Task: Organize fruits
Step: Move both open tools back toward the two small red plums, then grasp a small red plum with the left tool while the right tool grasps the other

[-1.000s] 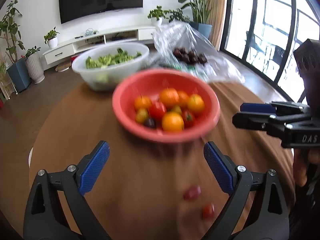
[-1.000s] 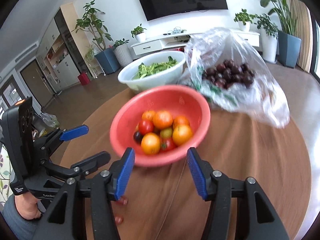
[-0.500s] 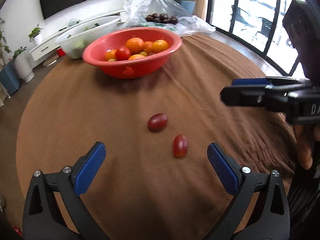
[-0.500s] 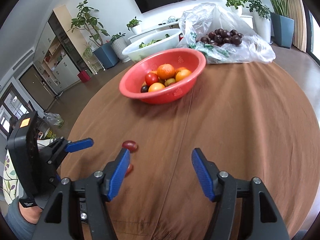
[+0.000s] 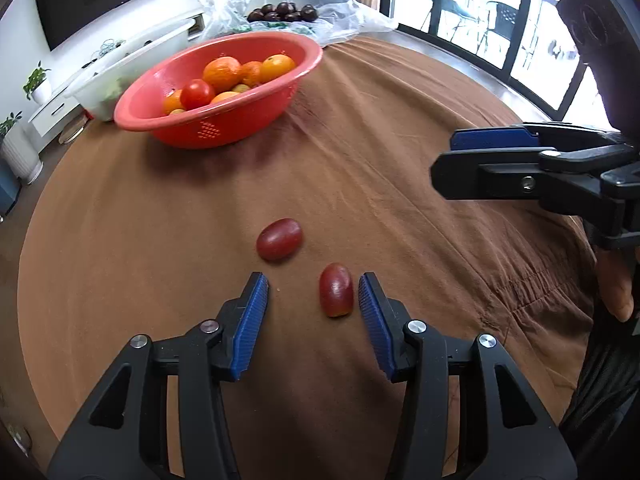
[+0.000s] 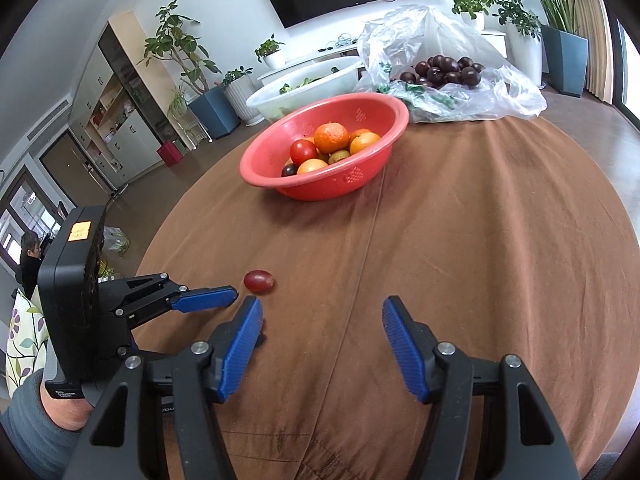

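Two small red tomatoes lie on the brown tablecloth [image 5: 400,184]. The nearer tomato [image 5: 336,289] sits between the blue pads of my left gripper [image 5: 312,284], close to the right pad and apart from the left one. The jaws are closing and are not pressing on it. The farther tomato [image 5: 279,239] [image 6: 259,281] lies just beyond the fingertips. My right gripper [image 6: 322,308] [image 5: 442,158] hovers to the right, open with nothing between its fingers. A red colander bowl [image 5: 208,132] [image 6: 352,176] holding oranges and tomatoes stands farther back.
Behind the red bowl are a white bowl of greens [image 6: 304,88] and a clear plastic bag of dark plums [image 6: 444,70] [image 5: 280,12]. The round table's edge curves close on both sides. A person [image 6: 28,256] stands far off at the left.
Both grippers pulled back from above the red bowl and sank toward the cloth. The left jaws went from wide to narrow around the nearer tomato. The right gripper has since held still.
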Demonstrator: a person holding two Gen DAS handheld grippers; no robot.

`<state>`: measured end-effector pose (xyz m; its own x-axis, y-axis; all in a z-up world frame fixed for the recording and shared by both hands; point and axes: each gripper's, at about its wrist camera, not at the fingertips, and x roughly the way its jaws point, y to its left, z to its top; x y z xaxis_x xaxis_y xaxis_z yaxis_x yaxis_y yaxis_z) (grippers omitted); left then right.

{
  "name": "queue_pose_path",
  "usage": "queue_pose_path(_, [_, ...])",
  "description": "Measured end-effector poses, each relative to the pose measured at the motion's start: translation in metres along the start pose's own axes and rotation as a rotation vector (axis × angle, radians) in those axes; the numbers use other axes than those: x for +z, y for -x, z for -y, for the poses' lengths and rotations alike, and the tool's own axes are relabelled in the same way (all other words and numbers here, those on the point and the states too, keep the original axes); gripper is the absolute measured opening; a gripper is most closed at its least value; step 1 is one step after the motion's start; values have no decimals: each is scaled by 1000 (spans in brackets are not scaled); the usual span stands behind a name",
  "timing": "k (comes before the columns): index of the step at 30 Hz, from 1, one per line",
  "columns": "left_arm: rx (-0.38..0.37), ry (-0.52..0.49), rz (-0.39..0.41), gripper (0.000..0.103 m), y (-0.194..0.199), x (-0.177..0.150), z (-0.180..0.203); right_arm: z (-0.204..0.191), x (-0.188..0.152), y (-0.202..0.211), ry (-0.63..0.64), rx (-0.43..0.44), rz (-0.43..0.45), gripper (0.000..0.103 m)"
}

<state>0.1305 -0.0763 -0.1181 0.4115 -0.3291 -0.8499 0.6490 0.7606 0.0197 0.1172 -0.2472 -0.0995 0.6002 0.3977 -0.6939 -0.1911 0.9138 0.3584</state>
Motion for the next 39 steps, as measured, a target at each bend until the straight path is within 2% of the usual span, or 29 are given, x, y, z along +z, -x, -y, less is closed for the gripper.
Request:
queue_pose_path(5, [-14,-4,-16,37,-3,5,0,0,-2,1,5,6,-5,62])
queue_pose_path(8, [-9,-9,-22,25,-2,5,2,-1,-2,3,6,7,2,62])
queue_pose_path(9, [-27,-9,-22,15,-1,5,2,-1,-2,4,6,7,5,62])
queue_pose_path(22, [-36,3,-30,15,1,3,5,-9,3,3,47,17,-8,61])
queue_pose_path(28, [-38,68,-7,15,18,-11,-7,-28,14,-18,237,31,-63,60])
queue_pose_path(32, [-30,115,9,15,32,-23,-18,-43,20,-38,380,76,-117,57])
queue_pose_path(39, [-32,179,19,15,38,-40,-33,-74,22,-71,623,87,-217,45])
